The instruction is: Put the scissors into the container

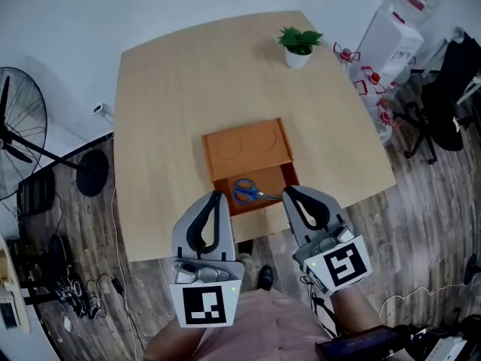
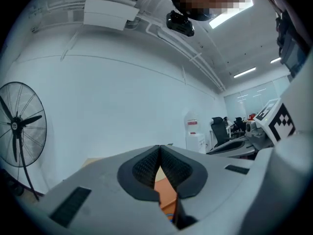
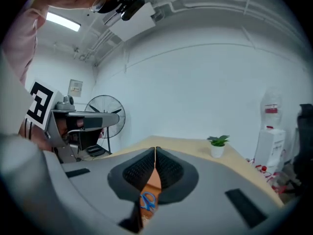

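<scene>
Blue-handled scissors (image 1: pixel 246 192) lie inside the open front compartment of an orange container (image 1: pixel 242 145) near the table's front edge. My left gripper (image 1: pixel 216 195) is shut and empty, its tip just left of the compartment. My right gripper (image 1: pixel 286 193) is also shut and empty, its tip by the compartment's right wall, close to the scissors' blades. In the right gripper view the scissors (image 3: pixel 146 201) show through the gap below the closed right gripper (image 3: pixel 155 150). The left gripper view shows the closed left gripper (image 2: pixel 160 149) with a strip of the orange container (image 2: pixel 167 190) beneath it.
A small potted plant (image 1: pixel 298 46) stands at the table's (image 1: pixel 173 89) far right corner. A floor fan (image 1: pixel 19 130) is left of the table; a water dispenser (image 1: pixel 391 40) and an office chair (image 1: pixel 443 96) are to its right. Cables lie on the floor (image 1: pixel 83 284).
</scene>
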